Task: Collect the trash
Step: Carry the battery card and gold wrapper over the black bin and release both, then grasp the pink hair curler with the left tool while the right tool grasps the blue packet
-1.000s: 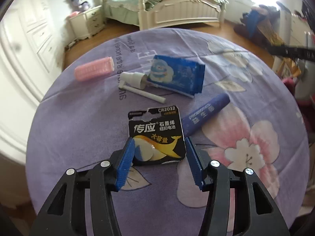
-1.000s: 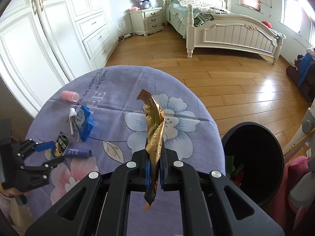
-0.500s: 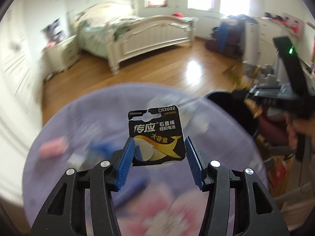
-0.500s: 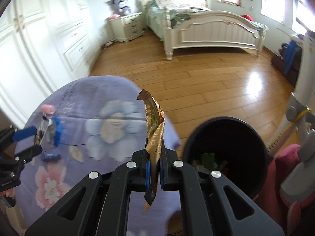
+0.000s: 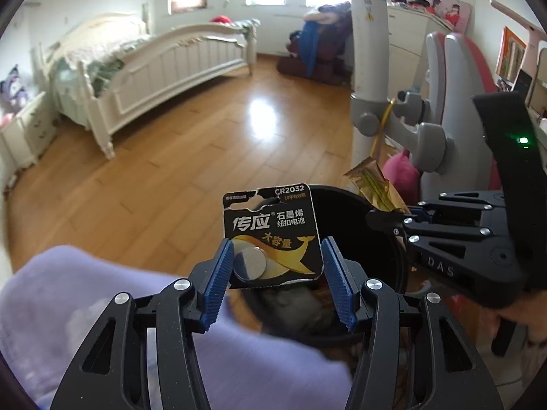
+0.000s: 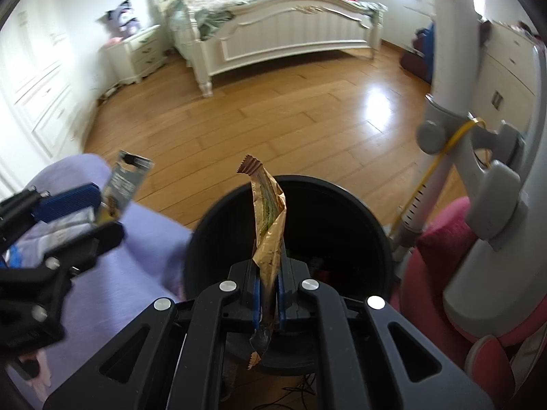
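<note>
My left gripper [image 5: 277, 275] is shut on a black CR2032 battery card [image 5: 271, 232] and holds it upright over the near rim of a black trash bin [image 5: 362, 212]. My right gripper [image 6: 267, 302] is shut on a crumpled gold wrapper [image 6: 268, 218] and holds it upright above the open bin [image 6: 372, 239]. The right gripper with the wrapper [image 5: 372, 184] shows at the right of the left wrist view. The left gripper with the card [image 6: 126, 181] shows at the left of the right wrist view. The bin holds some trash.
The table with its purple flowered cloth [image 5: 85, 311] lies left of the bin. A grey and white stand [image 6: 478, 171] and a pink chair [image 6: 441, 249] crowd the bin's right side. A white bed [image 6: 283, 30] stands across the wooden floor.
Both grippers have swung right from the table to the bin, each carrying its item. The left gripper lifted the battery card off the cloth. The right gripper now holds the wrapper over the bin.
</note>
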Demonstrator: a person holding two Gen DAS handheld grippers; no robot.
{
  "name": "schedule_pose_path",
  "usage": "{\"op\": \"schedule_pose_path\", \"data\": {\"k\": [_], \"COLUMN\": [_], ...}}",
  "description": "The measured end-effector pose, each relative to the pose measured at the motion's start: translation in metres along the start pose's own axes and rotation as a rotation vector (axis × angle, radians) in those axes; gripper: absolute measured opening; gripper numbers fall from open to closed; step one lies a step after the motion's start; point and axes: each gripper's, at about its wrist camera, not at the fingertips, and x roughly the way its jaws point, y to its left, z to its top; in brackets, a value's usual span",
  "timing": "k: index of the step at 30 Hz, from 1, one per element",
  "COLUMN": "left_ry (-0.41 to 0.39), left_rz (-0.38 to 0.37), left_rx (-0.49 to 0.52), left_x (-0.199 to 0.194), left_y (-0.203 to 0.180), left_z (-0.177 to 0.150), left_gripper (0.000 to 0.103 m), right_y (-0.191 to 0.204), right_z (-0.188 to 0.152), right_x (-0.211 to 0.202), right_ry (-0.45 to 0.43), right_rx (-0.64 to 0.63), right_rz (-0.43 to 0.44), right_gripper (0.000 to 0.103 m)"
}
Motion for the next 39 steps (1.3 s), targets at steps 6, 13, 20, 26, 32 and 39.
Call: {"op": "schedule_pose_path", "data": {"k": [6, 13, 20, 26, 32, 39], "left_ry": [0.011, 0.002, -0.049, -0.096, -0.094, -0.054], "left_rz": [0.008, 0.008, 0.032, 0.117, 0.300, 0.489], "left_rx": [-0.001, -0.026, -0.101, -0.194, -0.253, -0.369], "left_x": [0.026, 0.006, -0.049, -0.115, -0.189, -0.251], "left_y": [-0.023, -0.013, 0.018, 0.073, 0.143, 0.254], "left_z": [0.005, -0.005, -0.031, -0.074, -0.142, -0.220], "left_gripper": [0.066, 0.066, 0.069, 0.073, 0.073, 0.087], "right_y": [-0.014, -0.002, 0.031, 0.089, 0.175, 0.287], "right_z": [0.001, -0.001, 0.004, 0.006, -0.003, -0.017], "right_x": [0.011, 0.004, -0.015, -0.025, -0.031, -0.032], "right_ry": [0.035, 0.015, -0.013, -0.032, -0.026, 0.013], "right_rx": [0.028, 0.003, -0.038, -0.127, -0.226, -0.405], "right_rz": [-0.032, -0.076, -0.074, -0.030, 0.108, 0.253], "right_gripper": [0.013, 0.072, 0.080, 0.083, 0.083, 0.083]}}
